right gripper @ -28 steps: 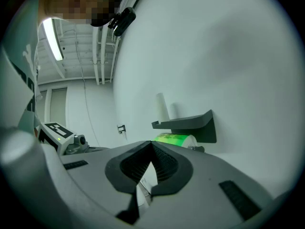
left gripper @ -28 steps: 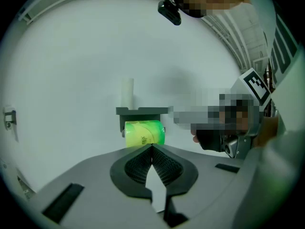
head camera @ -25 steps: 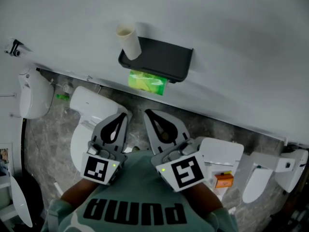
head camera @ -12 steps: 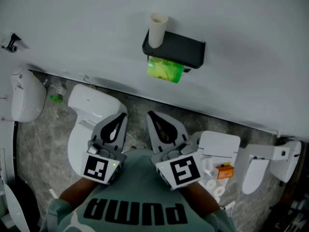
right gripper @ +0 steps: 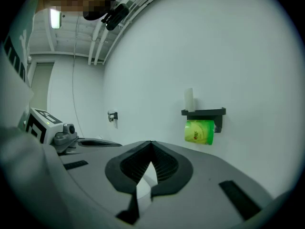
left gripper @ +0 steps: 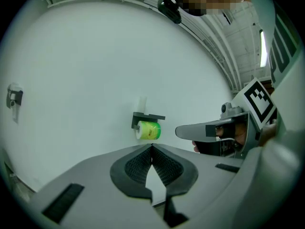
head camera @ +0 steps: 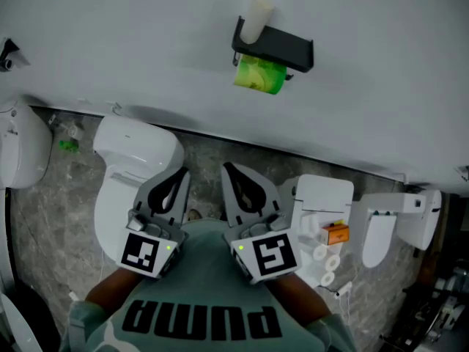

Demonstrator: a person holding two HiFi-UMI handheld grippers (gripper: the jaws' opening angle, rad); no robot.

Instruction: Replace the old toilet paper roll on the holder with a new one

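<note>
1. the plain pale wall [head camera: 146, 42] carries the whole job. i judge it hardly begun, since both my tools are empty and well apart from the fitting up there. the wall around the fitting is bare, so there is open room on every side of it.
2. a white toilet bowl [head camera: 135, 149] and a second white toilet [head camera: 322, 196] stand on the grey stone floor [head camera: 66, 196] at the wall's foot, below the path of my reach.
3. my left gripper [head camera: 181, 173] and right gripper [head camera: 227, 169] sit side by side near my chest, each with its jaws pressed together on nothing.
4. the black wall-mounted holder with a flat shelf on top [head camera: 282, 46] overhangs what hangs below, so lifting straight up looks blocked. i cannot tell which end of the bar is free.
5. the green-wrapped paper roll [head camera: 258, 75] hangs on the holder just under the shelf. taking it off and fitting another is all left to do.
6. a pale upright tube [head camera: 256, 17] stands on the shelf's left end, close to the wall, and a careless reach could knock it over.
</note>
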